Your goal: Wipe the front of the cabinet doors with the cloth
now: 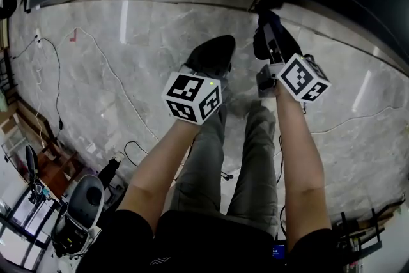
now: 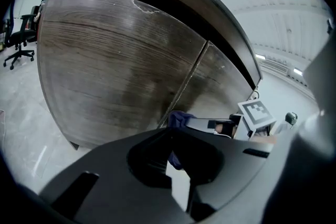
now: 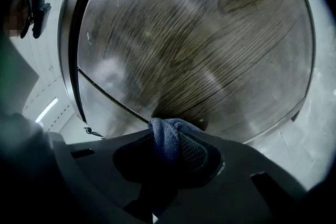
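Blue cloth, bunched into a wad and clamped between the jaws of the right gripper, poking forward past the tips. Points straight along the jaws at the wood-grain cabinet door, very close to it; impossible to tell whether already touching. Leaves the seam between the two doors off to the left in the right gripper view. Beside it, left gripper: jaws slightly parted, gripping nothing, aimed at the same doors. Probably calls for a push straight ahead with the right hand, the nearer one, then a sweep across the panel.
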`<state>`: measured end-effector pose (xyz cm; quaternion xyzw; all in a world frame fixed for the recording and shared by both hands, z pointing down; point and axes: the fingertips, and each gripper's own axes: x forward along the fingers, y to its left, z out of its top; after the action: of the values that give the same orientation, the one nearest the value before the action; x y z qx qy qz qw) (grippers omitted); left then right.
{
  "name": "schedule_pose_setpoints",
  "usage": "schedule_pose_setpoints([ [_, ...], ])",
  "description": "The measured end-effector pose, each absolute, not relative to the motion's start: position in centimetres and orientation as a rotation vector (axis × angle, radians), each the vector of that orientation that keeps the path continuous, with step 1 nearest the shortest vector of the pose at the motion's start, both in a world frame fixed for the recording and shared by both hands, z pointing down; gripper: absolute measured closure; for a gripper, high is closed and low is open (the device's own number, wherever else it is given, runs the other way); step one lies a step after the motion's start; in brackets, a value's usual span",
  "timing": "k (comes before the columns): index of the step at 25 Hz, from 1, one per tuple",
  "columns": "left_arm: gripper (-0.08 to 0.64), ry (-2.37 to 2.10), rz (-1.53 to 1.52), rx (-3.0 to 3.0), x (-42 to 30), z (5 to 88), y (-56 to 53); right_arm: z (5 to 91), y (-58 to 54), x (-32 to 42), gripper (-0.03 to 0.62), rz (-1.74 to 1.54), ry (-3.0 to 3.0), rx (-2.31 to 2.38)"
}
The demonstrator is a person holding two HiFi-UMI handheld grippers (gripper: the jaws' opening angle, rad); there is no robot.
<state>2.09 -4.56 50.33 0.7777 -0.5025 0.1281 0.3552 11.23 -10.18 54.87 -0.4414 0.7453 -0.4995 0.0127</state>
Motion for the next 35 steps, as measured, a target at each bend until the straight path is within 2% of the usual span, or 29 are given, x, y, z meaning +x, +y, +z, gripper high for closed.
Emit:
schedule_pose_setpoints([
  [7,0.551,-1.297,0.336,2.003,4.7,50.8,-5.8,54.2,-10.1,14.3,0.508,-1.524,2.319,-1.405],
  [31,0.551,-1.151,0.436,2.105,19.2,51.3,-7.7,53.4,-9.0,32.0,0.508,-1.424,2.131,-1.610],
  [35,0.551,-1.123,0.452,2.115,19.5,51.8,-7.6,53.9,-8.9,33.4,0.508,-1.404,2.093,-1.657],
])
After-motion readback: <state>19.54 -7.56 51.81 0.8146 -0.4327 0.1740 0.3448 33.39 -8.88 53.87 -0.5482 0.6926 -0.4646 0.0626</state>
